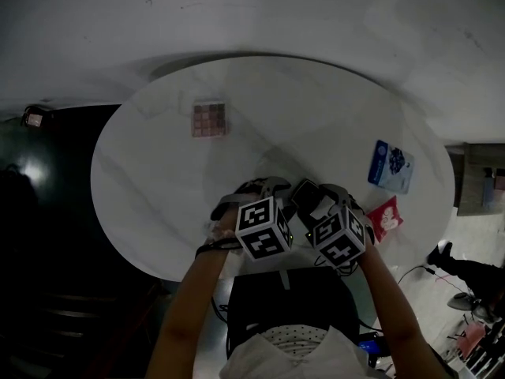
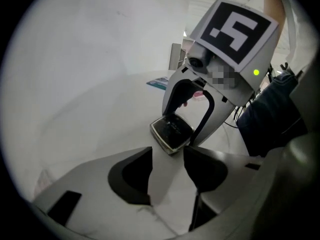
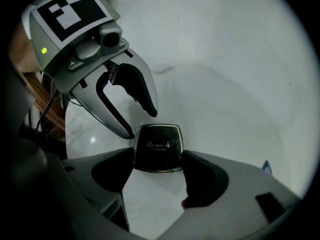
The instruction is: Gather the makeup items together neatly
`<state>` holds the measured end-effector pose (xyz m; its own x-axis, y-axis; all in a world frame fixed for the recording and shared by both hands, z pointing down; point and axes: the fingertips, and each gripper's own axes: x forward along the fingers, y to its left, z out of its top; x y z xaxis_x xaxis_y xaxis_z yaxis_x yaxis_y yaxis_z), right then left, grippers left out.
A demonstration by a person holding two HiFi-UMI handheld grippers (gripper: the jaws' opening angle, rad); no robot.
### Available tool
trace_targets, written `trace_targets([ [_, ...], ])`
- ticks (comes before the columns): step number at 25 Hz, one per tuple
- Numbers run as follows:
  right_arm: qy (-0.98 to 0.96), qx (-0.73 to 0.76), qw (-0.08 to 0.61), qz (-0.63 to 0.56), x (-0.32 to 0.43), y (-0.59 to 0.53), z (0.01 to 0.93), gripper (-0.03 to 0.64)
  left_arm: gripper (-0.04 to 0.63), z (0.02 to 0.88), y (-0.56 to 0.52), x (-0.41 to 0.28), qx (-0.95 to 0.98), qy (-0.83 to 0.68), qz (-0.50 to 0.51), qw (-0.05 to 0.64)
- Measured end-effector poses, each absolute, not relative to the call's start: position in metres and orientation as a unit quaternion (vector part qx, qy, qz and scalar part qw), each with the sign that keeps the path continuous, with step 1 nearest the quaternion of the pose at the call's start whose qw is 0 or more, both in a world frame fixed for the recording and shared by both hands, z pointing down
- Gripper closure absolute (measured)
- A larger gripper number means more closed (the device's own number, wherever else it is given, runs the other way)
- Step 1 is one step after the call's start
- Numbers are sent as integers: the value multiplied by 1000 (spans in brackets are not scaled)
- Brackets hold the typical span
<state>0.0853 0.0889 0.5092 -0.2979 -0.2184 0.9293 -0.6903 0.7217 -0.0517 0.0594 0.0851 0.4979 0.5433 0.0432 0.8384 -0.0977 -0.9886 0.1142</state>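
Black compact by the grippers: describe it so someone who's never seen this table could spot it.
On the round white table, at the edge nearest the person, the black compact sits clamped in the right gripper. Unlike the pink eyeshadow palette, the blue packet and the red packet farther off, it is a square with a silver rim and script lettering.

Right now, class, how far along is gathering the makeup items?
Done: nothing looks gathered yet; the items lie spread over the round table. In hand: the black compact sits between the jaw tips of the right gripper, though a firm grip is unclear; the left gripper is open and empty just short of it. Left: the eyeshadow palette at the far side, plus the blue sachet and red sachet at the right.
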Motion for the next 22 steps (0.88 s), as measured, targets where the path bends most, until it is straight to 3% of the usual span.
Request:
trace_targets([
  [12,-788,253,525,196,81,88,510,288,359,504,92,66,870,36,488,57],
  [22,-796,229,532,172,77,78,501,293,362,494,82,64,881,-1,465,84],
])
